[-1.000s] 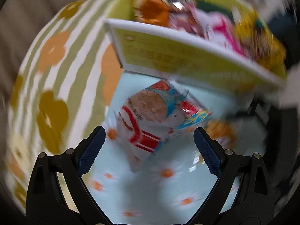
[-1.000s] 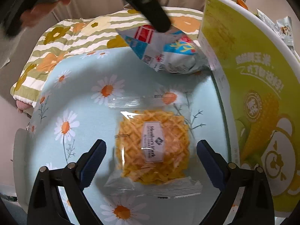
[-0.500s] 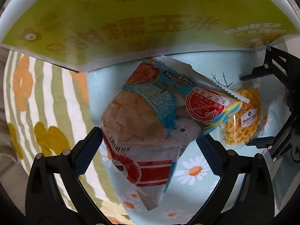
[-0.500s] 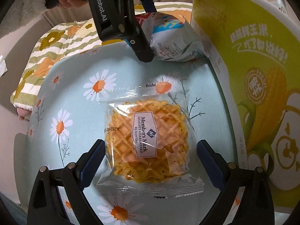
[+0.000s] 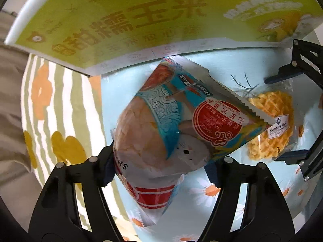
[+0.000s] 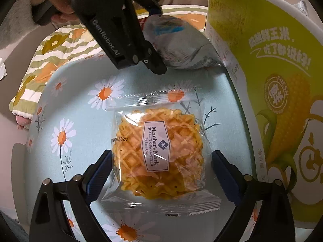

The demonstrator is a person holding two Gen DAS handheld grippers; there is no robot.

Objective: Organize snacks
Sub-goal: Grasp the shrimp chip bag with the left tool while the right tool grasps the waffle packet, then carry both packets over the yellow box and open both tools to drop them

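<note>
My left gripper [image 5: 159,166] is shut on a puffed shrimp-chip bag [image 5: 171,133] and holds it tilted over the daisy-print cloth. The bag also shows in the right wrist view [image 6: 179,42], under the left gripper's black body [image 6: 119,28]. A clear-wrapped waffle biscuit [image 6: 159,157] lies flat on the cloth between the fingers of my right gripper [image 6: 161,167], which is open around it; whether the pads touch the wrapper I cannot tell. The biscuit also shows in the left wrist view [image 5: 268,127].
A tall green-and-white corn box [image 6: 272,70] stands at the right, snacks showing over its rim; in the left wrist view it [image 5: 141,20] fills the top. A light-blue daisy cloth [image 6: 66,111] covers the surface. A striped flowered blanket [image 5: 52,104] lies beyond it.
My left gripper closed on the shrimp-chip bag, which was loose between open fingers before. My right gripper moved forward, so the waffle biscuit sits between its fingers.
</note>
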